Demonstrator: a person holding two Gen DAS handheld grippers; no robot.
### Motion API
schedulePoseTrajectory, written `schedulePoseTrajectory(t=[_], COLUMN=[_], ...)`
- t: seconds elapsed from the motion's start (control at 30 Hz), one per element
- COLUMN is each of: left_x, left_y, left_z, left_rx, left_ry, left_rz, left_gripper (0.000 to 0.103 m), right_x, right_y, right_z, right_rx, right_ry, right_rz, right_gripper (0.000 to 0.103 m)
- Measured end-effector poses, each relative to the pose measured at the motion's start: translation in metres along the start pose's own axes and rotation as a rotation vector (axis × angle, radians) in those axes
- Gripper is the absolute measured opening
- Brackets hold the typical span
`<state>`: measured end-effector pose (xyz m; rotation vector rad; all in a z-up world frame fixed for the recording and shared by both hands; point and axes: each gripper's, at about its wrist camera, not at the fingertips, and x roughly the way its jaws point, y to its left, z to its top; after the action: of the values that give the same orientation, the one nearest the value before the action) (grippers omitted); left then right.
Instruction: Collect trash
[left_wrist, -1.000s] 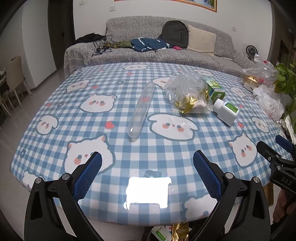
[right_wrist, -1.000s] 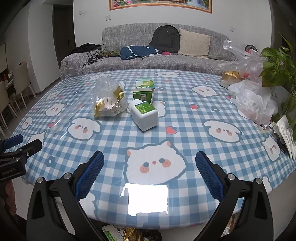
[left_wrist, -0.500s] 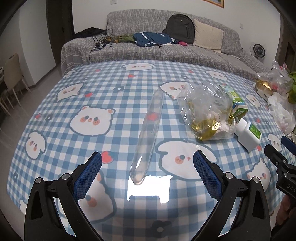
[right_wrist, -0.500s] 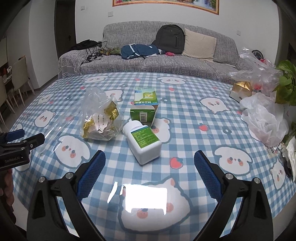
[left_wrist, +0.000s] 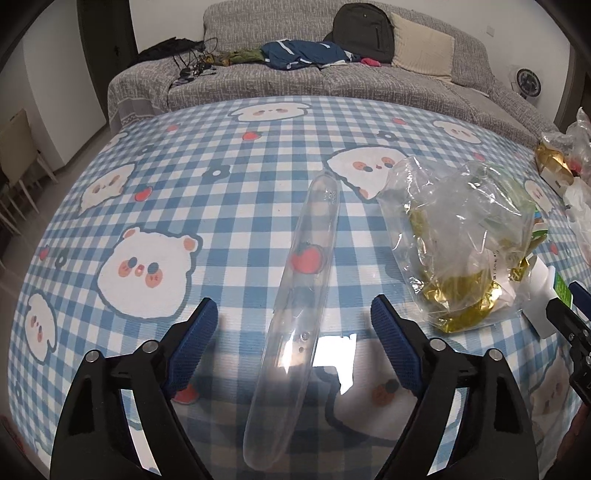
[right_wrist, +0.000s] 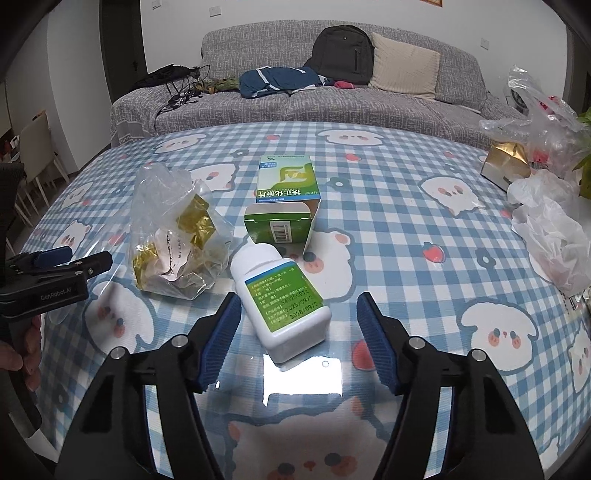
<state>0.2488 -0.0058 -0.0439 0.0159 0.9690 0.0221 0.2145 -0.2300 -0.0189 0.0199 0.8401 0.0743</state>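
Nothing collected yet: your left gripper (left_wrist: 291, 321) straddles the long clear plastic tube (left_wrist: 299, 306) wide open and empty, your right gripper (right_wrist: 297, 325) likewise around the white green-labelled bottle (right_wrist: 284, 299), with the crumpled clear bag (right_wrist: 173, 236) and green carton (right_wrist: 284, 206) on the checked tablecloth (right_wrist: 388, 221).

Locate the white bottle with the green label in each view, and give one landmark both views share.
Left wrist: bottle at the far right edge, mostly hidden behind the clear bag.
Right wrist: bottle lies at centre, between the open right tool's fingers.
Shared landmark: the clear bag of gold wrappers, beside the bottle.
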Motion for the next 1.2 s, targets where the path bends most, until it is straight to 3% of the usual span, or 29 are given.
schedulePoseTrajectory(t=[0.07,0.13,0.23,0.27,0.33,0.63,1.2], left_x=[0.005,0.007,0.005,0.003,0.002,-0.002,-0.031], left_y=[0.000,-0.001,-0.003,-0.003,-0.001,-0.004,-0.016], left_z=[0.001,0.002,0.001,0.001,0.001,-0.005,-0.024], left_rx=[-0.002,-0.004,-0.004,-0.006,-0.016,0.002,-0.001], left_ry=[0.014,0.018,0.016,0.017,0.019,0.013,-0.006], left_rz=[-0.005,0.000,0.011,0.014,0.017,0.030,-0.021], left_gripper=[0.072,0.065,0.046,0.034,0.027,0.025,0.025], right_x=[0.002,0.005,0.004,0.004,0.003,-0.003,-0.026], right_y=[0.000,0.002,0.004,0.004,0.005,0.002,-0.002], right_z=[0.000,-0.002,-0.003,-0.003,-0.003,-0.008,-0.014], right_rx=[0.001,-0.003,-0.007,-0.007,-0.007,-0.009,0.007], right_ry=[0.002,0.007,0.003,0.003,0.003,0.000,-0.004], right_rz=[0.003,0.009,0.007,0.011,0.011,-0.008,-0.020], right_gripper=[0.059,0.047,0.044,0.044,0.043,0.042,0.041])
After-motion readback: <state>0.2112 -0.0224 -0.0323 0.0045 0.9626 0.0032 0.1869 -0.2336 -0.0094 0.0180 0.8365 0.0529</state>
